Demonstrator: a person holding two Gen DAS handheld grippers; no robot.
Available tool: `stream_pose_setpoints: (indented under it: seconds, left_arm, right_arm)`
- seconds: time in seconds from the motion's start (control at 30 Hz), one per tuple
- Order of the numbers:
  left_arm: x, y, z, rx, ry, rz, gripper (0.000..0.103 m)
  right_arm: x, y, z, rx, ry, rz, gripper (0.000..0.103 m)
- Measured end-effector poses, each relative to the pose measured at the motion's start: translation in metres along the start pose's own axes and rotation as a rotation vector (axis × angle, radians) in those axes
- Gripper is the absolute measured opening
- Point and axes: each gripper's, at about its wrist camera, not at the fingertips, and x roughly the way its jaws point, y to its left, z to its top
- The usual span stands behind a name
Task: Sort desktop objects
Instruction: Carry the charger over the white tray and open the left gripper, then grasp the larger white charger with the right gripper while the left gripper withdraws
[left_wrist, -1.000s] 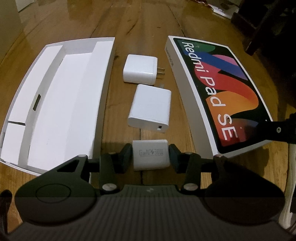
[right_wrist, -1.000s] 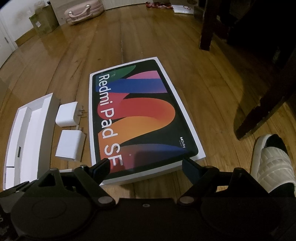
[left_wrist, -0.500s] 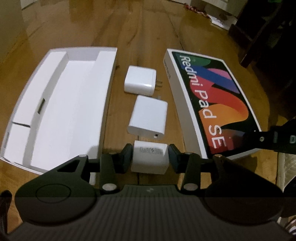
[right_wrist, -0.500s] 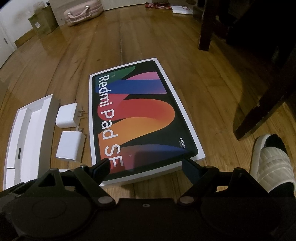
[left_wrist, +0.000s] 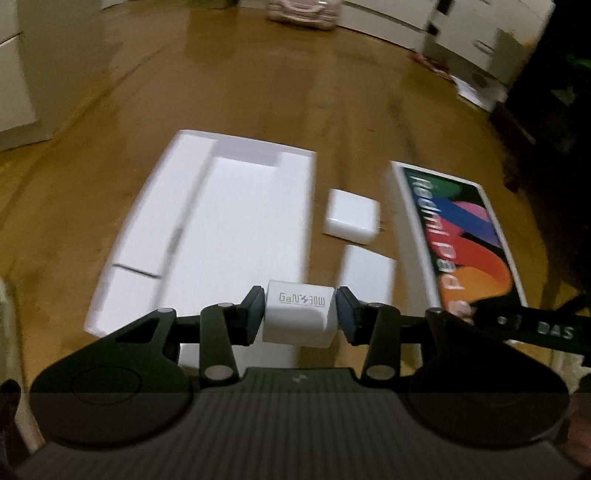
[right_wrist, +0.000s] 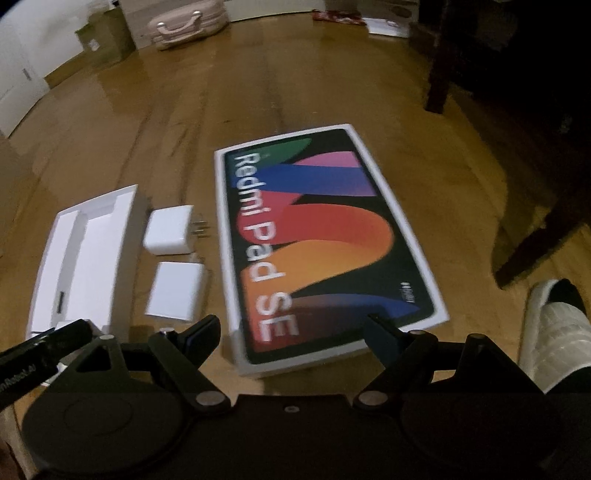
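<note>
My left gripper (left_wrist: 300, 314) is shut on a small white GaN 30W charger (left_wrist: 299, 317) and holds it above the floor, near the open white box tray (left_wrist: 221, 221). Two more white chargers lie between the tray and the lid: a far one (left_wrist: 351, 217) with prongs and a near one (left_wrist: 369, 275). The Redmi Pad SE box lid (left_wrist: 469, 240) lies to the right. In the right wrist view, my right gripper (right_wrist: 291, 334) is open and empty over the near end of the lid (right_wrist: 325, 240); the tray (right_wrist: 85, 254) and both chargers (right_wrist: 171, 230) (right_wrist: 177, 293) sit to its left.
Everything rests on a wooden floor (right_wrist: 258, 92). Dark furniture legs (right_wrist: 439, 74) stand at the right. A foot in a white slipper (right_wrist: 554, 332) is at the near right. A pink case (right_wrist: 184, 22) and cardboard boxes (right_wrist: 107, 40) are at the far side.
My left gripper has lifted the GaN charger off the floor and moved it left toward the tray. The right gripper has pulled back slightly and stays open.
</note>
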Motion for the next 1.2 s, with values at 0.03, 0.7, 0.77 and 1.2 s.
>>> stream_pose_setpoints:
  seconds: [0.03,0.7,0.77,1.2]
  left_arm:
    - [0.000,0.007,0.000,-0.007,-0.001,0.015,0.042]
    - [0.049,0.070,-0.017,-0.135,0.100,0.049,0.042]
    - [0.051,0.070,-0.017,-0.134,0.107,0.051,0.042]
    - [0.016,0.048,0.002,-0.105,0.054,0.036,0.066]
  right_arm:
    - [0.000,0.008,-0.001,-0.014,0.000,0.008,0.088]
    - [0.031,0.080,-0.015,-0.182,0.068,0.017,0.088]
    - [0.033,0.082,-0.016,-0.186,0.070,0.014,0.088]
    - [0.048,0.053,-0.009,-0.046,0.061,0.074,0.084]
